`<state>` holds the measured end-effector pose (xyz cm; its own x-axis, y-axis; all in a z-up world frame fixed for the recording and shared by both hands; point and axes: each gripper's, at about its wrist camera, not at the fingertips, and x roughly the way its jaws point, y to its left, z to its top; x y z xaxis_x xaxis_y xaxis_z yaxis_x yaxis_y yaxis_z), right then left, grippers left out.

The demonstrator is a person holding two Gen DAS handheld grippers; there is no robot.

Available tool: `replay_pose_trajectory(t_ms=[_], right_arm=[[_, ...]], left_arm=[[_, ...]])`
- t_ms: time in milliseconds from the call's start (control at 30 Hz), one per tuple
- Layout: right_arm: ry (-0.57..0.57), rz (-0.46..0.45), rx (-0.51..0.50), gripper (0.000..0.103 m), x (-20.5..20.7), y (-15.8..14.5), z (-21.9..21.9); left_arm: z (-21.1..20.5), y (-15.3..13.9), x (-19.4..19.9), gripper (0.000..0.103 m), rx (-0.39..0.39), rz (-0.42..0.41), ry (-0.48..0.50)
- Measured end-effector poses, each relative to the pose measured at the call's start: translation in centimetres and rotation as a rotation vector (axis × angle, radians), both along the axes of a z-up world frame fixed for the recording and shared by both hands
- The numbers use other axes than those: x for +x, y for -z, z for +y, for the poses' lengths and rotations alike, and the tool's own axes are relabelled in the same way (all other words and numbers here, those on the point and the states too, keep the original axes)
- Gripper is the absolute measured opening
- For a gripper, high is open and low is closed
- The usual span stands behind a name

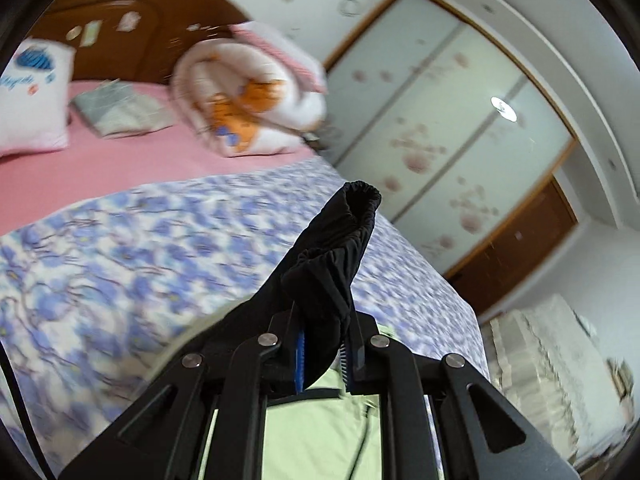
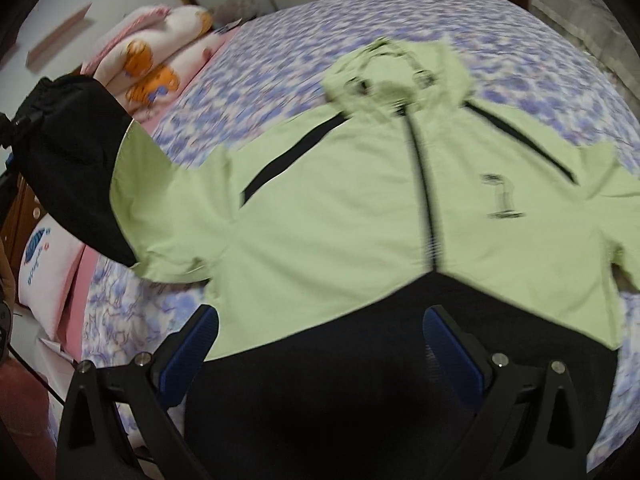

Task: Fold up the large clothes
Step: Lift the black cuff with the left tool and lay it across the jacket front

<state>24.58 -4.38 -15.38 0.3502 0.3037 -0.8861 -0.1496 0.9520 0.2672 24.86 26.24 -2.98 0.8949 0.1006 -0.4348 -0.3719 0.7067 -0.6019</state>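
Observation:
A light green hooded jacket (image 2: 340, 200) with a black zip and a black hem lies front-up, spread on the floral bedspread (image 2: 304, 40). Its sleeve with a black end (image 2: 76, 176) is raised off the bed at the left of the right wrist view. My left gripper (image 1: 324, 320) is shut on that sleeve's black elastic cuff (image 1: 352, 216), which sticks up past the fingers. The green cloth (image 1: 320, 432) shows below it. My right gripper (image 2: 320, 320) stands wide open above the jacket's black hem (image 2: 360, 380), and nothing lies between its blue pads (image 2: 192, 352).
A rolled cartoon-print quilt (image 1: 248, 100), a white pillow (image 1: 32, 100) and a folded grey garment (image 1: 120, 108) lie on the pink sheet by the wooden headboard (image 1: 132, 12). Sliding wardrobe doors (image 1: 440, 120) stand beyond the bed.

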Motion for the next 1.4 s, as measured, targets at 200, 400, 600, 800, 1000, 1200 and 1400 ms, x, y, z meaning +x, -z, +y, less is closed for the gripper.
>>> replay_pose_trajectory(t_ms=[200,400,600,800,1000,1200,1400], right_arm=[[0.040,-0.025,0.046,0.102,1.5,-1.4,-7.8],[0.060,-0.041,0.094,0.102,2.2,-0.6,-14.2],[0.055,0.024,0.126,0.099,3.4,3.6,-18.3],[0.051,0.089,0.164,0.097,5.0,6.4,-19.1],[0.070,0.151,0.246,0.097,7.2,8.7,-18.1],[0.086,0.171,0.209,0.097,8.9,9.6,-16.1],[-0.009,0.068,0.092,0.097,10.2,7.7,-10.9]], left_arm=[[-11.2,0.4,3.5,0.011,0.006,0.028,0.122],[-21.1,5.2,7.5,0.011,0.004,0.150,0.264],[-28.3,12.9,10.6,0.026,0.033,0.428,0.370],[-28.7,12.4,9.9,0.085,0.137,0.476,0.352],[-21.7,13.0,9.3,0.087,0.249,0.652,0.284],[-14.4,15.9,6.5,0.087,0.430,0.886,0.206],[-8.4,20.5,3.7,0.087,0.390,1.048,0.200]])
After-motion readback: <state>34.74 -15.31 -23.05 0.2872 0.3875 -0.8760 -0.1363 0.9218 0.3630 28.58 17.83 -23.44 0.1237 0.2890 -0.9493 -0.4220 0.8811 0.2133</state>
